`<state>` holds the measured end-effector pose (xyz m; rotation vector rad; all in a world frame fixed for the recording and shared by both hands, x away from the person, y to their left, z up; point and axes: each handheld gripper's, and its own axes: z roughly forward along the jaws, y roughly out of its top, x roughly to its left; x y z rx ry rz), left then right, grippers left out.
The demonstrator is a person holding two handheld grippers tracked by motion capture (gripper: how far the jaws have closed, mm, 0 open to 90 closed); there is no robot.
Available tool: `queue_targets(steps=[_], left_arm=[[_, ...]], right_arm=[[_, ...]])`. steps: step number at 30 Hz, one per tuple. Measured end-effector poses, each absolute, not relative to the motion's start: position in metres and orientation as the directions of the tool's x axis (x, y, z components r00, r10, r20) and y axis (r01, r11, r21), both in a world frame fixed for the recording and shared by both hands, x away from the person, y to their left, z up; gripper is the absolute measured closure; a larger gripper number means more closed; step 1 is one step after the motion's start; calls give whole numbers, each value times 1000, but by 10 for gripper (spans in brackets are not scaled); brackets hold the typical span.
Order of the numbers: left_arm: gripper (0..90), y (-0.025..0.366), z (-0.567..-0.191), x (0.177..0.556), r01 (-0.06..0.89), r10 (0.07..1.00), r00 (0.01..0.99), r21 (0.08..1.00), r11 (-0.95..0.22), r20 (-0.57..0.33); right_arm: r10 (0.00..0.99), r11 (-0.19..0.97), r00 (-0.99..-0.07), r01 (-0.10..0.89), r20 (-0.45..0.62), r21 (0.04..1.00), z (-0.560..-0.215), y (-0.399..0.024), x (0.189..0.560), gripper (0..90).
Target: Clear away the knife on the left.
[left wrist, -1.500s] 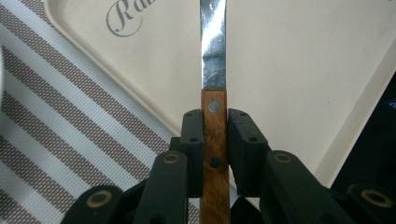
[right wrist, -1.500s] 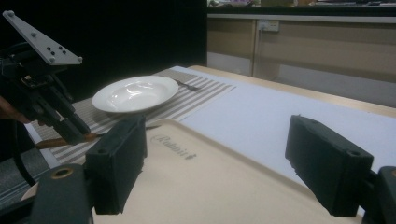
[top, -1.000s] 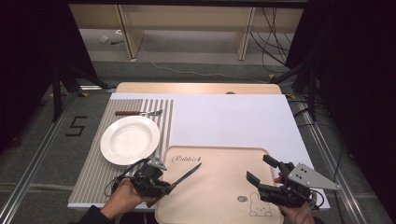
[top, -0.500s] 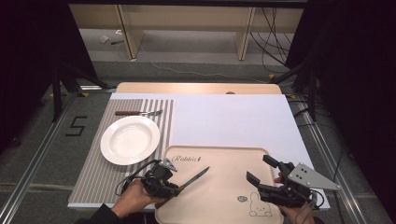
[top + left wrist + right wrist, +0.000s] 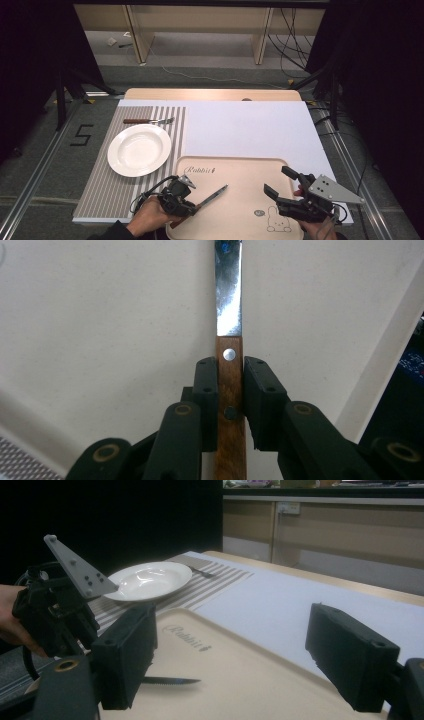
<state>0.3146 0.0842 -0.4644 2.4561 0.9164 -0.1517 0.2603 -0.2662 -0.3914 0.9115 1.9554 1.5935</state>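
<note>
A knife with a brown wooden handle (image 5: 230, 385) and a steel blade (image 5: 212, 194) is clamped by the handle in my left gripper (image 5: 187, 205), which is shut on it. The blade points right and away over the beige tray (image 5: 235, 175), close above its surface. In the left gripper view the jaws (image 5: 230, 365) press both sides of the handle just below a rivet. My right gripper (image 5: 276, 180) hovers open over the tray's right part with nothing between its fingers. From the right gripper view the serrated blade tip (image 5: 170, 681) and the left gripper (image 5: 50, 610) show beyond its own jaws (image 5: 235, 650).
A white plate (image 5: 139, 150) rests on a striped placemat (image 5: 110, 185) left of the tray. A fork (image 5: 148, 121) with a brown handle lies behind the plate. A white sheet (image 5: 250, 130) covers the table beyond the tray. The tray bears the word "Rabbit" and a bunny drawing.
My left gripper has carried the knife rightward and a little nearer the front edge, bringing the blade farther over the tray. The right gripper has stayed put.
</note>
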Motion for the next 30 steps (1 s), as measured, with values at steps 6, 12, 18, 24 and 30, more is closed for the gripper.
queue_targets(steps=[6,12,18,24,30], left_arm=[[764,83,-466,313,637,583,767,433,-638,-269],[684,83,-466,310,598,559,795,463,-654,-236],[467,83,-457,307,537,525,826,566,-626,-204],[281,82,-452,305,505,517,834,641,-578,-192],[237,79,-449,304,477,504,846,669,-570,-173]], right_arm=[[733,111,-678,207,60,972,-391,-266,260,217],[732,111,-679,204,59,973,-391,-266,260,217],[732,111,-679,204,59,973,-391,-266,260,217],[732,111,-679,206,60,972,-391,-266,260,217],[731,113,-680,206,59,972,-391,-266,260,217]])
